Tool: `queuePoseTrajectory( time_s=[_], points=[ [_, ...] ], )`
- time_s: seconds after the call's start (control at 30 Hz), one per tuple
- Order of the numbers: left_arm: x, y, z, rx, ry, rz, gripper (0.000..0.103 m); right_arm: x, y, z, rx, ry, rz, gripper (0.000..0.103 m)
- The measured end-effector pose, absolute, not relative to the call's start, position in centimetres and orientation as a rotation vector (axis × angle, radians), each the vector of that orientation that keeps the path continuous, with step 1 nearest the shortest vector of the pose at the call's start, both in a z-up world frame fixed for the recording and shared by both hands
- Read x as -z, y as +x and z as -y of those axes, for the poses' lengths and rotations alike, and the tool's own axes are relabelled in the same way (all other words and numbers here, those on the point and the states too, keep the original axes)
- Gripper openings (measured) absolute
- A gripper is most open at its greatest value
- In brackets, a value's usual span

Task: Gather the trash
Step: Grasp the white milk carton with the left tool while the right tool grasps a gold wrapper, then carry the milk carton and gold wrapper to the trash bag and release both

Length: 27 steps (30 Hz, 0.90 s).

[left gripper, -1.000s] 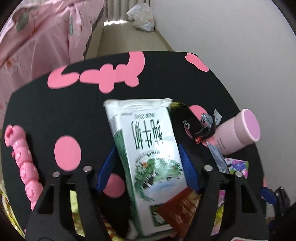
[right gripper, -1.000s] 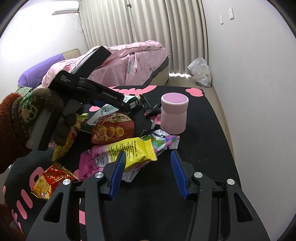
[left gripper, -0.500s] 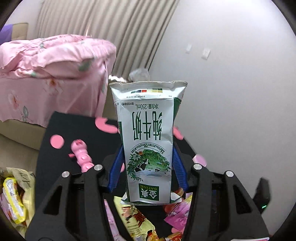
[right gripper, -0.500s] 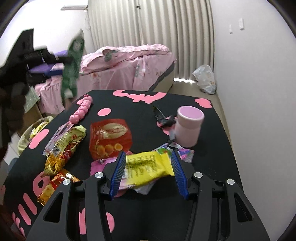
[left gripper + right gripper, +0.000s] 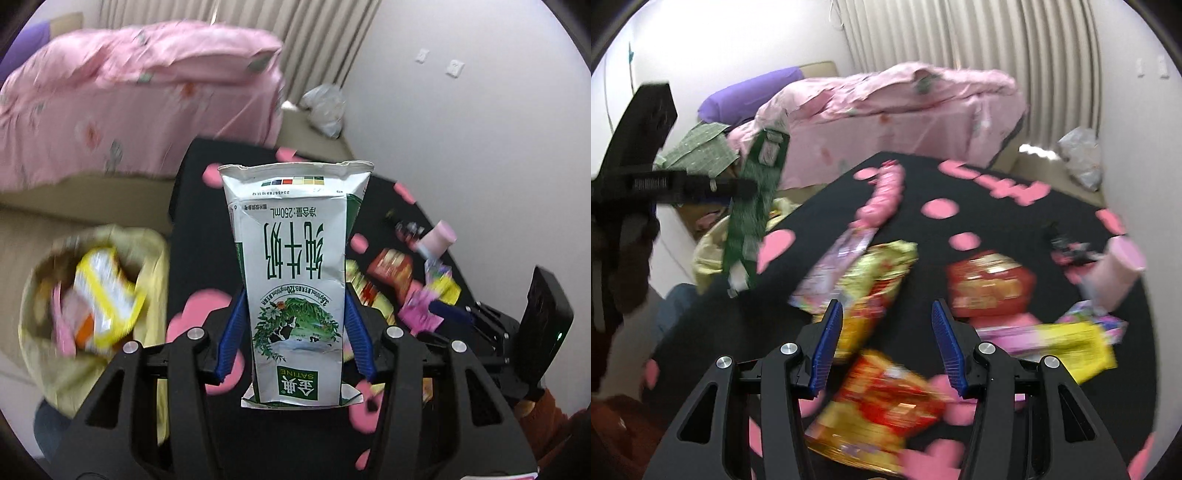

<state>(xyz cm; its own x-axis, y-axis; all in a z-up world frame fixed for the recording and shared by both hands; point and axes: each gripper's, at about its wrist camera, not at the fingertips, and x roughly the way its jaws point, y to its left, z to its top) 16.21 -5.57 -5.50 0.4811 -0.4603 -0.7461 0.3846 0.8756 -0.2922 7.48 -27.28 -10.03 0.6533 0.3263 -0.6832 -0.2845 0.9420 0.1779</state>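
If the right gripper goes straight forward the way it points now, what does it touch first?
Most likely the yellow-red snack bag on the black table: it lies right ahead between the open fingers of the right gripper. The picture is blurred, so depth is uncertain.

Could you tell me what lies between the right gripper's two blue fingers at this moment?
Nothing is held between them: the right gripper stands open above the table, and the right wrist view shows a blurred yellow-and-red snack wrapper below the gap.

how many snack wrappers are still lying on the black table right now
About 5: a pink-purple wrapper, a yellow-green bag, a red bag, a red-yellow bag, a yellow wrapper. Blur may hide others.
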Motion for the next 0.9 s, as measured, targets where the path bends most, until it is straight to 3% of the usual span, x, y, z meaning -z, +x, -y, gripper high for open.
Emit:
queuePoseTrajectory(
  time_s=[0.2,0.37,0.67,0.87,0.9],
  points=[
    [8.5,14.7,5.1,0.485,-0.065,-0.954,0.048,12.3,7.7,23.4,-0.327,-0.133,-0.858,0.048],
    [10.1,14.1,5.7,0.5,-0.048,-0.959,0.048,12.1,7.5,25.9,-0.181,-0.189,-0.86,0.048],
    [10.1,13.1,6.2,0.517,0.024,-0.96,0.05,10.4,8.2,30.0,-0.226,0.063,-0.843,0.048],
    [9.6,12.8,6.4,0.529,0.059,-0.975,0.052,12.0,11.9,28.3,-0.215,-0.027,-0.921,0.047],
    [9.5,12.8,6.4,0.53,0.067,-0.975,0.054,12.3,12.4,28.3,-0.223,-0.025,-0.93,0.043]
  ],
)
